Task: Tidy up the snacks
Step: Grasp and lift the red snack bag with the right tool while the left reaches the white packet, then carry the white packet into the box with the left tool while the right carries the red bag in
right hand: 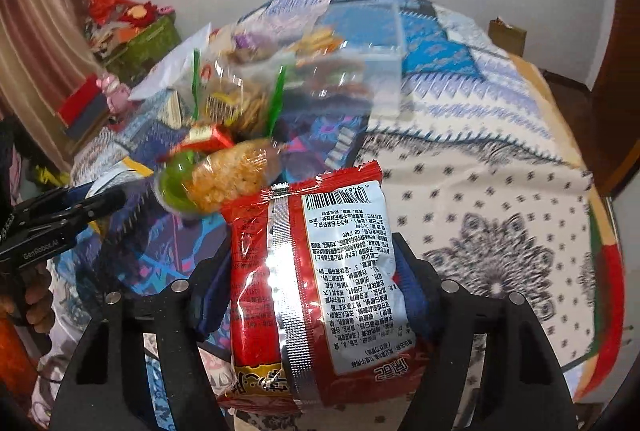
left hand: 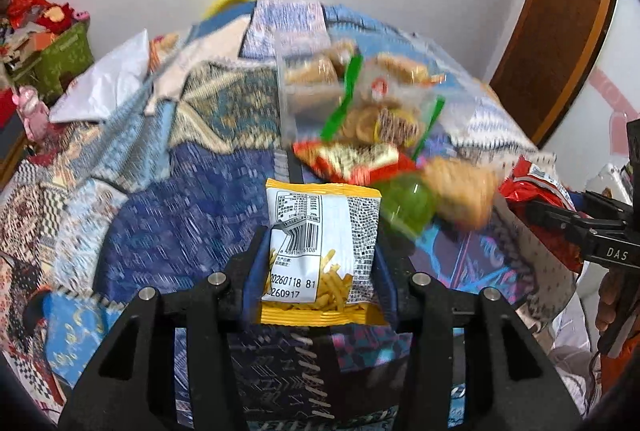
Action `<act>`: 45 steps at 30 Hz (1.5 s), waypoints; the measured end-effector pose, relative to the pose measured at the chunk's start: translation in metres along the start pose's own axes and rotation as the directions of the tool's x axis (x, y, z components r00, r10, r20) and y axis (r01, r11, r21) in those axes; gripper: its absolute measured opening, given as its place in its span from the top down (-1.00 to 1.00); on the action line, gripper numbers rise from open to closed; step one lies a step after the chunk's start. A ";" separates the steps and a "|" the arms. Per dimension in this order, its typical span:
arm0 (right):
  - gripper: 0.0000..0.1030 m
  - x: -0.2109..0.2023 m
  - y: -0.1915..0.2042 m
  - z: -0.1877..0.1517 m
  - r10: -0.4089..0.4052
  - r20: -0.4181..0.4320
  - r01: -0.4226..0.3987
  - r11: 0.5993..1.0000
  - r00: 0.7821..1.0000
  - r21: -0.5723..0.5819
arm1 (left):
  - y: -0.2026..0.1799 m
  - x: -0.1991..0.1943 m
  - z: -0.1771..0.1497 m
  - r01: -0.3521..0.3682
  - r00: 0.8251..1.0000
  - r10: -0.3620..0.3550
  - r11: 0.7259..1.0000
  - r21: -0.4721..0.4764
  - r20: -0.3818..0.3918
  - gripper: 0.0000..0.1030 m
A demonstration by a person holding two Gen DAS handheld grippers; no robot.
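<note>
My left gripper [left hand: 318,271] is shut on a yellow and white packet of fries snack [left hand: 322,231], held above the patterned cloth. My right gripper [right hand: 316,287] is shut on a red snack packet [right hand: 316,283], back side up; it also shows in the left wrist view [left hand: 536,187]. A pile of snacks lies beyond: a green jelly cup [left hand: 408,205] [right hand: 176,187], a clear pack of orange puffs [left hand: 460,191] [right hand: 232,179], a red packet [left hand: 352,159] and a zip bag of biscuits [left hand: 380,119] [right hand: 236,91]. A clear plastic box [left hand: 312,83] [right hand: 360,51] stands behind.
The patterned cloth [left hand: 180,199] [right hand: 480,191] covers the table. A white bag [left hand: 104,83] lies far left. A green box with red clutter [left hand: 60,55] [right hand: 140,39] stands off the left edge. A brown door [left hand: 560,31] is at right.
</note>
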State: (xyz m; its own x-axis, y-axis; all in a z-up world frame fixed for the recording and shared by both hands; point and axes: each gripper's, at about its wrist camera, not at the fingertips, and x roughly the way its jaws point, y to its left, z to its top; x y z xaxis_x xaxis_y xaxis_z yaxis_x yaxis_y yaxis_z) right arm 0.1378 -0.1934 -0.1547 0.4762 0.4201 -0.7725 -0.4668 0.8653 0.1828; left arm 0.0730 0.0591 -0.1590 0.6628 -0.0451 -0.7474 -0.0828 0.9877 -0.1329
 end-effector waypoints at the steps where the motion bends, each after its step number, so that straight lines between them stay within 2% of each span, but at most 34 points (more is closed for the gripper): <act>1: -0.33 -0.004 -0.001 0.003 -0.003 0.017 0.003 1.000 1.000 0.002 | 0.000 -0.002 0.002 0.001 1.000 -0.001 1.000 0.001 0.009 0.08; 11: -0.33 -0.019 0.006 0.046 -0.014 0.132 0.015 1.000 0.991 -0.003 | -0.009 -0.012 0.049 0.019 0.994 -0.019 1.000 0.004 0.108 0.08; 23: -0.33 -0.005 0.006 0.105 -0.004 0.222 0.002 1.000 0.975 0.012 | -0.016 0.011 0.110 0.043 0.985 -0.043 0.999 0.007 0.169 0.08; 31: -0.33 0.022 -0.005 0.135 0.001 0.218 -0.009 0.999 0.976 0.036 | -0.025 0.042 0.144 0.052 0.984 -0.055 0.998 0.020 0.169 0.08; 40: -0.33 0.060 -0.020 0.160 0.006 0.181 -0.017 0.998 0.983 0.061 | -0.040 0.091 0.174 0.078 0.989 -0.081 0.997 0.026 0.124 0.08; 45: -0.33 0.082 -0.025 0.167 0.023 0.141 -0.034 0.997 0.990 0.075 | -0.045 0.118 0.183 0.049 0.994 -0.053 0.998 0.046 0.092 0.08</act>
State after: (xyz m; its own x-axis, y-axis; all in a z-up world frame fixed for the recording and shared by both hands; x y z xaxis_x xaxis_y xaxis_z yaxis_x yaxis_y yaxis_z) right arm 0.3131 -0.1347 -0.1206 0.5656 0.4746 -0.6744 -0.4256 0.8685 0.2543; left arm 0.2913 0.0370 -0.1221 0.7321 -0.0833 -0.6761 -0.0162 0.9901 -0.1395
